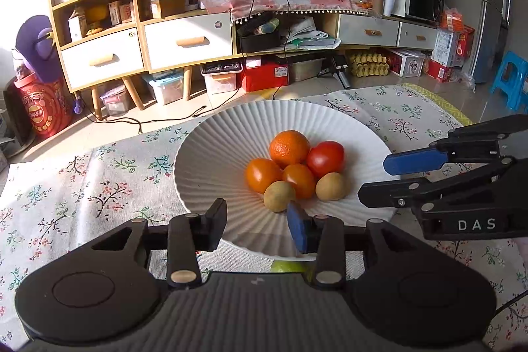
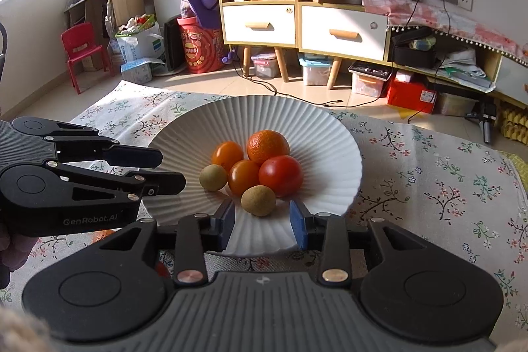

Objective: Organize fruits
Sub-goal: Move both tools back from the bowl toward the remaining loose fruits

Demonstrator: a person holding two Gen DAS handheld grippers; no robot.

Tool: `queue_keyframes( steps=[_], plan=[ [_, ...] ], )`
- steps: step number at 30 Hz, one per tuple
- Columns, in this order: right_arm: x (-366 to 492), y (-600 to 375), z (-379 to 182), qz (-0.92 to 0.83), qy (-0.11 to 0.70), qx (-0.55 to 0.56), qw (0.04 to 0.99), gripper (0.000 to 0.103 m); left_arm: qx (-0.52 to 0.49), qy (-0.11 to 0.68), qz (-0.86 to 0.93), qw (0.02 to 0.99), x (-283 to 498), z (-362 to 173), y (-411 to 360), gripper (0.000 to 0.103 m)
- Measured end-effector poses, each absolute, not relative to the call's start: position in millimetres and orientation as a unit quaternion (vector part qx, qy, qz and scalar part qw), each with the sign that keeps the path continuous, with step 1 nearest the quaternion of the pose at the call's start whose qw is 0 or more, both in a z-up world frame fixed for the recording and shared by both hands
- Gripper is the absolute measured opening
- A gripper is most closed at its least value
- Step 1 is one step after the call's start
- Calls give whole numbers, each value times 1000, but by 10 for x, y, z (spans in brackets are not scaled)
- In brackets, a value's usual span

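Nearest the cameras, both grippers hover over the near rim of the white ribbed plate, each part open and holding nothing. The left gripper has the left-hand kiwi just ahead and slightly to its right. The right gripper has the other kiwi straight ahead, centred on the gap between its fingers but not touched by them, so the right hand is judged better aligned for a pick. Both kiwis are near-round, so no long axis dictates wrist roll.

Plate contents, near to far: two kiwis, two orange tomatoes, one red tomato, one mandarin at the back, all clustered and touching. Beneath the gripper bodies, a green patch and orange patches possibly indicate fruit still on the floral cloth; the view is too obstructed to confirm.
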State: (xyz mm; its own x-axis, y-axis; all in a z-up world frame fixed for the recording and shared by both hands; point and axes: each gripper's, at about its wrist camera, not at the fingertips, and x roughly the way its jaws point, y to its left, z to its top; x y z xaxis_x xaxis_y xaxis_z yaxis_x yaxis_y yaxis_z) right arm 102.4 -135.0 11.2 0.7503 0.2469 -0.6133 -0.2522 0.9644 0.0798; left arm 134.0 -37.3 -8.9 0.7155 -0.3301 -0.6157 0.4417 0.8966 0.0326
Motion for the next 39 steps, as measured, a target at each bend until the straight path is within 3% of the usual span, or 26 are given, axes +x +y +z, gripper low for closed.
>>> queue_keyframes(
  steps=[5,13,23,29,39],
  plan=[
    [938,-1360,163,130,326,-1,937,50,67,318,-201,924,1229,-18,-269,55],
    [805,-1355,264,121,323,18,939,58,43,324,-187,927,980,59,-128,78],
    [597,-1264,315,129,325,16,937,70,37,346,-173,922,723,79,21,85],
    [510,-1238,282,138,328,19,934,79,37,355,-158,921,600,33,102,97],
    [415,-1170,88,160,347,28,924,92,27,370,-153,916,459,-155,224,97]
  ],
)
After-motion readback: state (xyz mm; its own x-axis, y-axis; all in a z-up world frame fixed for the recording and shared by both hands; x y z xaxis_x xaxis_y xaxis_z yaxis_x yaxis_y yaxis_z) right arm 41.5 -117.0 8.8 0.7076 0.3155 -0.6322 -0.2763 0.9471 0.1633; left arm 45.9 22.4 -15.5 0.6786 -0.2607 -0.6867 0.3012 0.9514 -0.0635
